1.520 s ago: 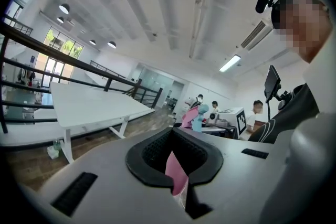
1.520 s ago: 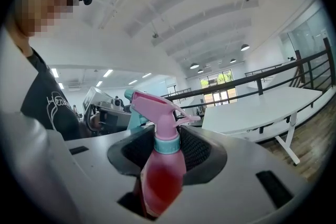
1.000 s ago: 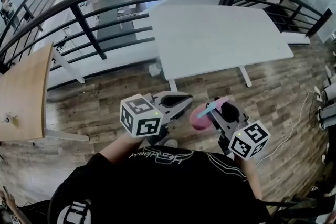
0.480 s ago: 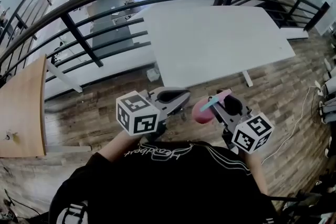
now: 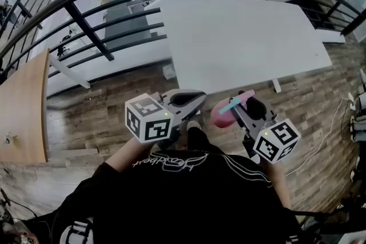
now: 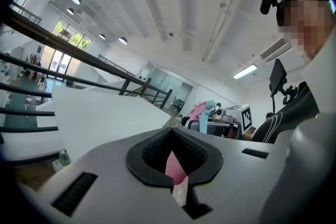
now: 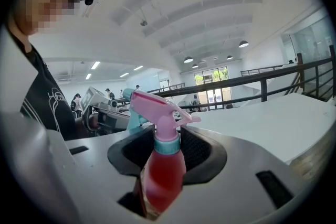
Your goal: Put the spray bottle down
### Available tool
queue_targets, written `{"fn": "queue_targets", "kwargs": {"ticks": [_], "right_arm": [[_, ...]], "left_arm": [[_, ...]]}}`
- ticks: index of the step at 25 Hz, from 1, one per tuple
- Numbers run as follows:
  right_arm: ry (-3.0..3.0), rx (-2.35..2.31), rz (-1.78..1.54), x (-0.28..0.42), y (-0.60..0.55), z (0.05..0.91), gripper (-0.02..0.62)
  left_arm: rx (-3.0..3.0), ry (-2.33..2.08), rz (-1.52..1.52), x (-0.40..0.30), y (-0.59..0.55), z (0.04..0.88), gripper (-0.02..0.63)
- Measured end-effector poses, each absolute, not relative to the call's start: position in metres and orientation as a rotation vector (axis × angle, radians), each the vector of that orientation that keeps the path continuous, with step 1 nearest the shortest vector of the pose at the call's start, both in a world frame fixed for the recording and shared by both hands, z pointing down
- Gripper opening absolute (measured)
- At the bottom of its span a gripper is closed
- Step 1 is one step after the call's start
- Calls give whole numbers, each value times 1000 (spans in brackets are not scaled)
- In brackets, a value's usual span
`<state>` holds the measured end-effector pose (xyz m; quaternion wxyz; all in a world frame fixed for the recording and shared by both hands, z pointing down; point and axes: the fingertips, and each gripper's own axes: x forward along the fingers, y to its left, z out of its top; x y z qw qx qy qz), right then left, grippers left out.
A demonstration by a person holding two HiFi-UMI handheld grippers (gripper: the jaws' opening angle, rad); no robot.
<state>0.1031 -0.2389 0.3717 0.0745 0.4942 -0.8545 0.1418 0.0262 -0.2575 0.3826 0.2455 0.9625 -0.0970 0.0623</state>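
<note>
Right gripper [image 7: 167, 150] is clamped on the spray bottle [image 5: 222, 116], pads squeezing the red body, pink trigger head poking out past the tips. The bottle hangs in the air over the wooden floor [image 5: 103, 117], short of the white desk [image 5: 246, 37].

The job, as I read it: carry it forward over the desk, go low before letting go, and open slowly. The base looks buried toward the hand, so standing it up calls for tipping the gripper until the base meets the surface first. Let go early and it topples or rolls.

Left gripper [image 5: 184, 101] is pinched together just beside it on a pink sliver [image 6: 173, 165]; what that is, I can't tell.

Both forearms are tucked near the chest, grippers angled up and ahead toward the railing [image 5: 86, 26].
</note>
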Motion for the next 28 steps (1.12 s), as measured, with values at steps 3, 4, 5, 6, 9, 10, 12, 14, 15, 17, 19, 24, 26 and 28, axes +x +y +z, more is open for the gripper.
{"fn": "queue_targets", "kwargs": {"ticks": [3, 4, 5, 6, 9, 10, 12, 14, 15, 17, 19, 24, 26, 28], "right_arm": [[-2592, 1471, 437, 119, -263, 373, 152], [-2599, 1467, 442, 123, -275, 373, 152], [-2604, 1461, 452, 127, -290, 375, 152], [-2606, 1453, 467, 130, -306, 378, 152], [-2604, 1418, 527, 142, -350, 392, 152], [-2606, 1406, 537, 146, -358, 397, 152], [-2612, 1389, 535, 154, -371, 405, 152], [-2612, 1378, 528, 160, -385, 411, 152], [-2611, 1373, 532, 163, -394, 414, 152], [-2610, 1365, 545, 168, -415, 419, 152], [-2595, 1364, 545, 174, -434, 424, 152], [-2553, 1367, 491, 183, -475, 437, 152], [-2538, 1360, 467, 184, -491, 444, 152], [-2526, 1354, 442, 185, -508, 449, 152]], "left_arm": [[2600, -293, 189, 41, -277, 391, 8], [2589, -300, 198, 45, -288, 394, 8], [2578, -307, 207, 48, -302, 397, 8], [2570, -314, 216, 51, -318, 399, 8], [2546, -341, 233, 64, -360, 405, 8], [2542, -347, 235, 69, -368, 407, 8], [2543, -353, 236, 78, -378, 411, 8], [2542, -358, 241, 86, -388, 415, 8], [2539, -362, 243, 89, -396, 417, 8], [2525, -377, 242, 94, -414, 421, 8], [2506, -396, 232, 96, -431, 424, 8], [2494, -429, 215, 94, -466, 430, 8], [2488, -443, 213, 92, -479, 434, 8], [2479, -454, 213, 91, -490, 437, 8]]}}
